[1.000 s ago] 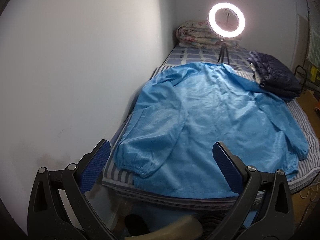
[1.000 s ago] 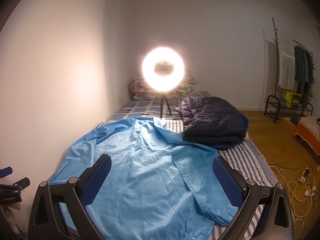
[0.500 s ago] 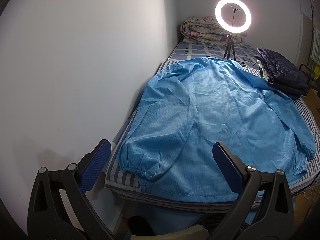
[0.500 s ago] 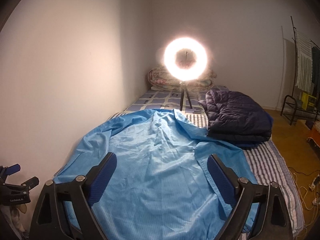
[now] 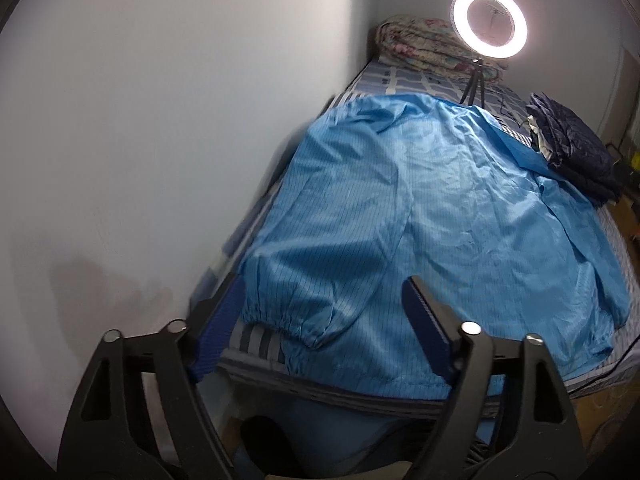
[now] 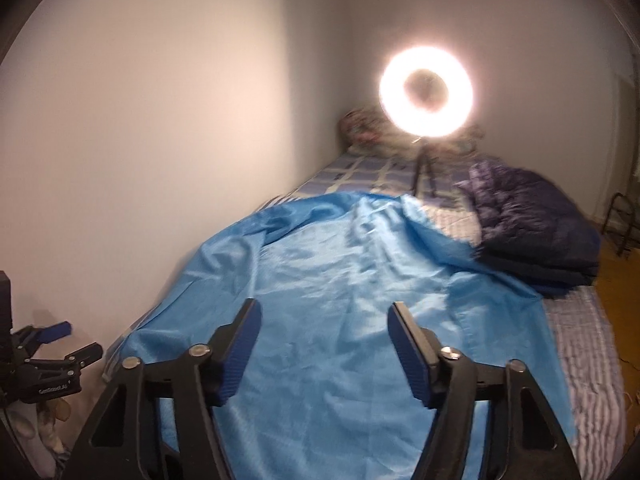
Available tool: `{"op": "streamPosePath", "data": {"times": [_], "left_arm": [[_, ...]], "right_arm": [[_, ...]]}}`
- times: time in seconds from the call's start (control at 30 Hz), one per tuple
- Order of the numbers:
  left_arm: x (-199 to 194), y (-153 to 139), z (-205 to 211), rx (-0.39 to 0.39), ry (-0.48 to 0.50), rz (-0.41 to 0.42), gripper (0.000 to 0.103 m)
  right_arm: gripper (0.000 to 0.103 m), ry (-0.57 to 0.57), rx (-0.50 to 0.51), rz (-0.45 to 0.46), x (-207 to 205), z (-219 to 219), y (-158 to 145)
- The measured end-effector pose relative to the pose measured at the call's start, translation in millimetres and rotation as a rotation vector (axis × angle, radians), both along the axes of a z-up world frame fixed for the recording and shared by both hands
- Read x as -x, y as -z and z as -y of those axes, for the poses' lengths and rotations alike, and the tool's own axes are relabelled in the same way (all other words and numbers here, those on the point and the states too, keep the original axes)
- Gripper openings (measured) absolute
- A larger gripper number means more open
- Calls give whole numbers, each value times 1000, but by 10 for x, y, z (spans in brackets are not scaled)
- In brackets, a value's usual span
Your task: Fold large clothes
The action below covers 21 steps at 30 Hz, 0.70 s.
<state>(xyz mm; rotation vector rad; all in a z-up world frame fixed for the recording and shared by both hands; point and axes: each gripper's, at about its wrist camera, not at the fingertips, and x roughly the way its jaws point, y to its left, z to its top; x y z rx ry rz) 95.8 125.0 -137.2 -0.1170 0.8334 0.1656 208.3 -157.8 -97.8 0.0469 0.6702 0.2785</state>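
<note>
Jaws of both grippers stand wide apart and hold nothing: the left gripper (image 5: 322, 312) hovers over the near edge of the bed (image 5: 256, 340), its blue ribbed pads (image 5: 424, 328) framing a gathered elastic cuff (image 5: 288, 322), while the right gripper (image 6: 324, 344) hangs above the garment's middle, not touching it. A large blue jacket (image 5: 440, 208), thin and glossy with fine pinstripes and soft creases, lies spread flat along the striped mattress, one sleeve (image 5: 332, 240) lying along the wall-side edge, the hem at the near edge. Its far corner laps against a folded dark quilted coat (image 6: 532, 228) at the bed's right edge. Beyond the collar a lit ring light (image 5: 489, 22) stands on a small tripod, and a rolled floral quilt (image 5: 420, 42) fills the far corner. White wall (image 5: 180, 120) runs beside the bed.
</note>
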Motion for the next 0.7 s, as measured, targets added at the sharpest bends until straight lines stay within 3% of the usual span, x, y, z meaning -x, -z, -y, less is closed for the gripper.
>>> {"op": "streamPosePath", "data": {"times": [0.1, 0.27, 0.57, 0.7], "left_arm": [[41, 153, -175, 83, -31, -32, 75], [58, 431, -382, 174, -76, -96, 75], [-222, 811, -665, 353, -141, -157, 75], [-435, 948, -653, 327, -148, -183, 75]], "right_arm": [[44, -62, -27, -53, -136, -135, 146], [34, -162, -59, -155, -349, -428, 498], [29, -274, -52, -303, -519, -881, 1104], [29, -298, -52, -339, -539, -978, 1228]]}}
